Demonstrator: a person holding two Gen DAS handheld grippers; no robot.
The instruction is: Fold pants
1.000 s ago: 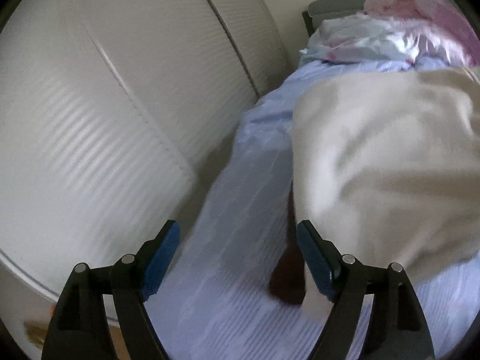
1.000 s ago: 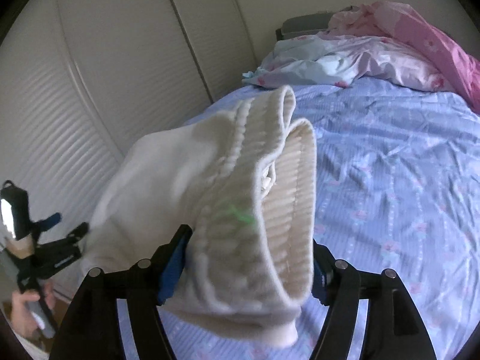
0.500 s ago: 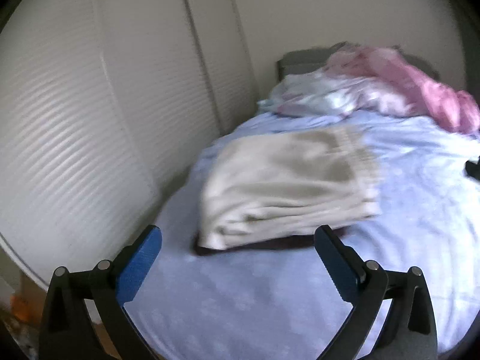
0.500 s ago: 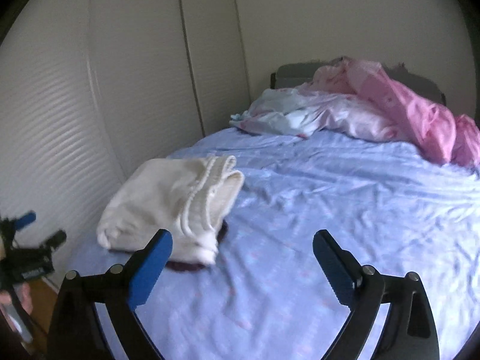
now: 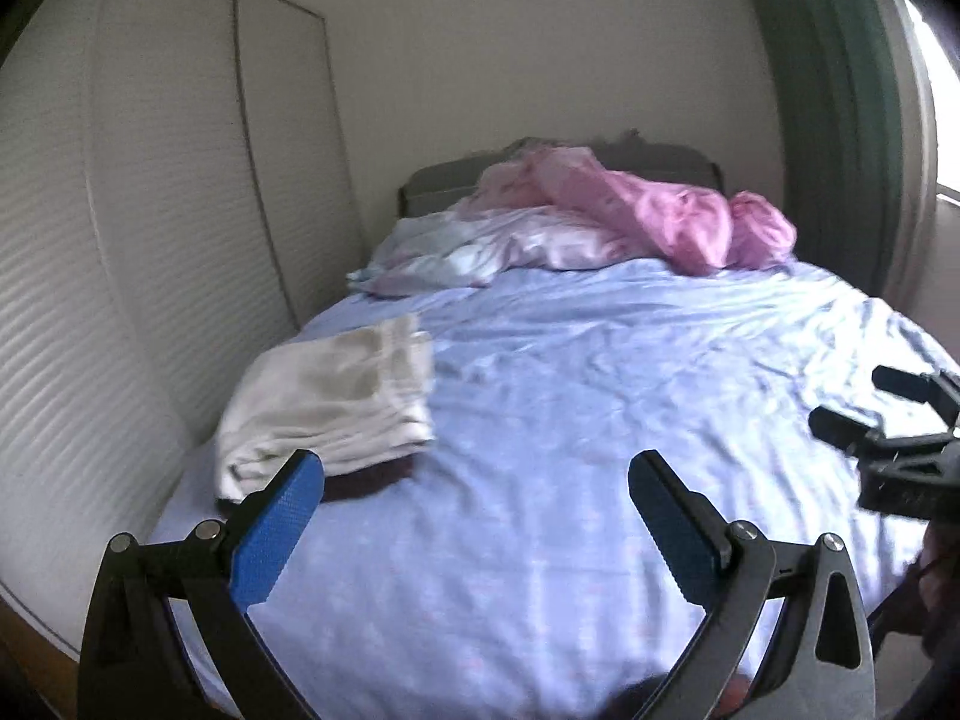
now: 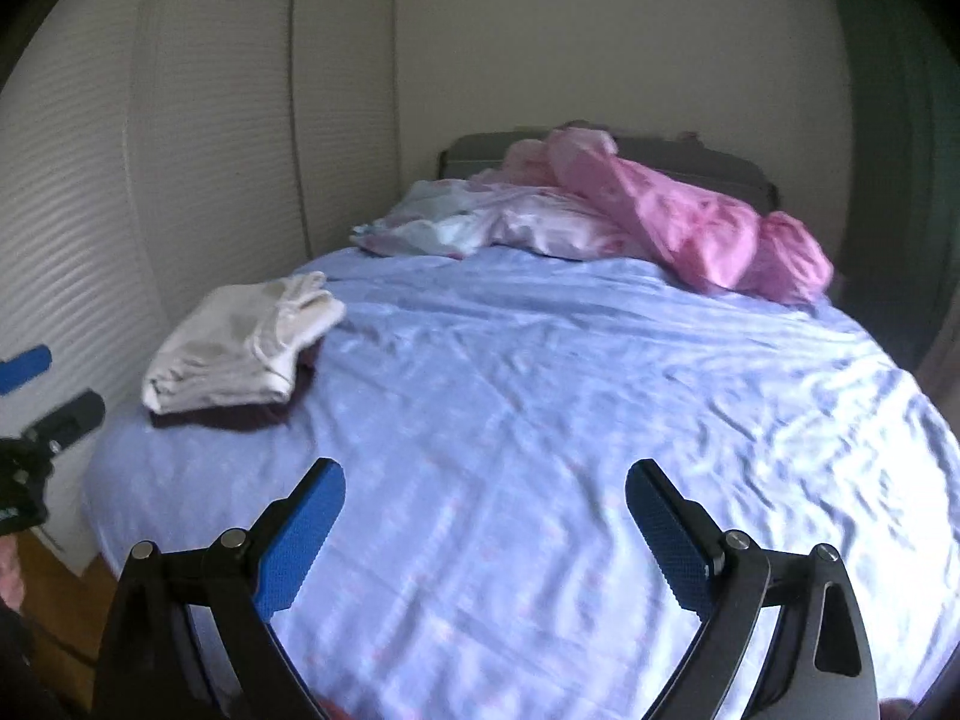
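My left gripper [image 5: 474, 471] is spread wide with nothing between its blue pads [image 5: 276, 534]; its jaws have just been opening. My right gripper [image 6: 483, 480] is spread too, also empty, its jaws likewise just opened. The folded cream pants [image 5: 336, 402] lie on the blue sheet [image 5: 600, 390] at centre left of the left view, above my left pad, and at centre left of the right view [image 6: 240, 348], near the bed's edge beside the white slatted doors [image 5: 120, 240]. Something dark shows under the pants' near edge. A pink blanket [image 5: 660, 222] and pillows [image 5: 468, 246] are heaped at the top centre, against the headboard [image 5: 438, 186]. My right gripper shows at the right edge of the left view.
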